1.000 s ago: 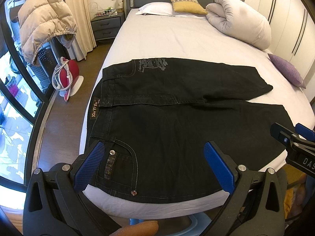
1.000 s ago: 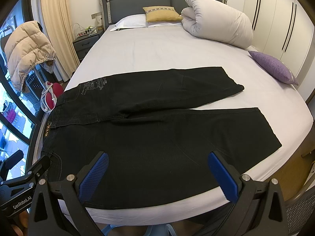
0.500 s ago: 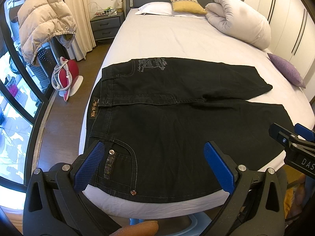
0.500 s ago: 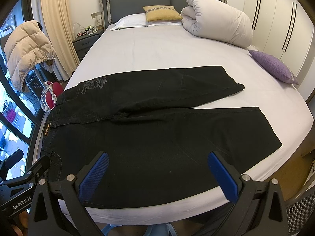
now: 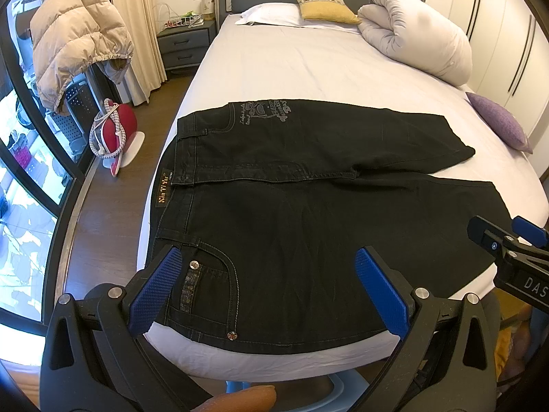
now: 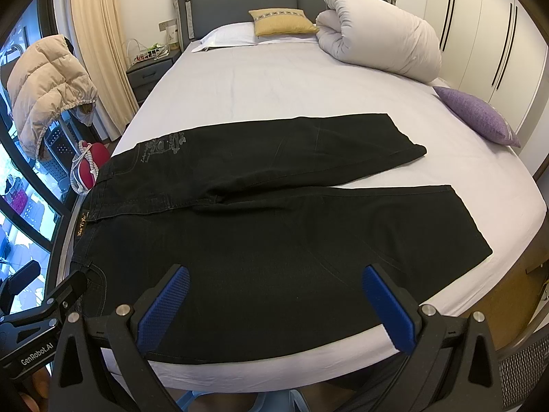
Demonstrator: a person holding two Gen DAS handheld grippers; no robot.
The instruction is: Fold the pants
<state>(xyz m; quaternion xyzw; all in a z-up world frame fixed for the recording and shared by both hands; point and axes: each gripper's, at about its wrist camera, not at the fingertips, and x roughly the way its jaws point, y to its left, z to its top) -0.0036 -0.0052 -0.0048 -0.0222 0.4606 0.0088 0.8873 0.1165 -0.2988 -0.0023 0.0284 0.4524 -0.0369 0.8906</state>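
Note:
Black denim pants (image 5: pixel 308 213) (image 6: pixel 274 219) lie flat across the foot of the bed, waistband to the left, both legs spread apart toward the right. My left gripper (image 5: pixel 271 288) hovers open over the near hip pocket, above the bed's front edge. My right gripper (image 6: pixel 274 305) is open too, hanging above the near leg's thigh. Neither holds any cloth. The right gripper's body (image 5: pixel 507 257) shows at the right rim of the left wrist view, and the left gripper's body (image 6: pixel 41 312) at the lower left of the right wrist view.
The white-sheeted bed (image 5: pixel 308 61) (image 6: pixel 274 82) stretches beyond the pants. A rolled duvet (image 6: pixel 381 34), pillows (image 6: pixel 281 22) and a purple cushion (image 6: pixel 477 116) lie at the far end and right. Left of the bed are a nightstand (image 5: pixel 185 41), a jacket on a rack (image 5: pixel 79 37) and glass doors.
Both grippers have crept slightly forward over the pants; the cloth itself has not moved.

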